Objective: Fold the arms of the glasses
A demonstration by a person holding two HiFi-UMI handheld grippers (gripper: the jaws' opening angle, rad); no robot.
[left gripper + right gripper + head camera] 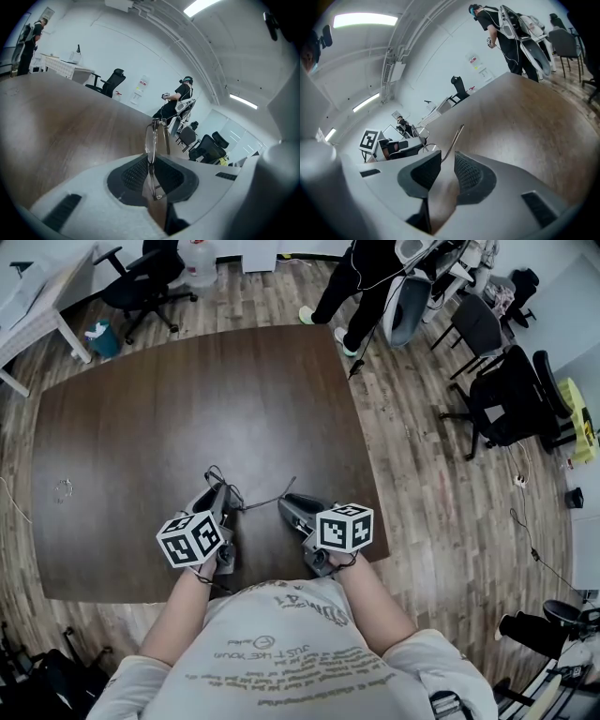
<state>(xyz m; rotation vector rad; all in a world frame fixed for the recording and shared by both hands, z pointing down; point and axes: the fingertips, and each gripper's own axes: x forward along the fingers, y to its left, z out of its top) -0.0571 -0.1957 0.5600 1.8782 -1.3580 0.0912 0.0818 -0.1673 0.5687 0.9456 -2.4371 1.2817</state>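
The left tool (151, 171) is clenched on the glasses (151, 139). Its own view meets the front edge-on: a thin, dark wire rim round a clear lens, rising out of the closed pads and pointing away from the tool. One short stretch of frame angles off to the right at the far end.

The head view alone shows the long axis. There the glasses (255, 504) run crosswise over the desk (187, 399), from the left tool (223, 489) toward the right tool (286, 505), as fine dark lines. Whether they touch the desk cannot be told.

The right tool (446, 161) has its jaws a little apart. A slim, straight arm (453, 138) of the glasses starts in the gap near the left pad and slants up and away. The left tool shows beyond it.
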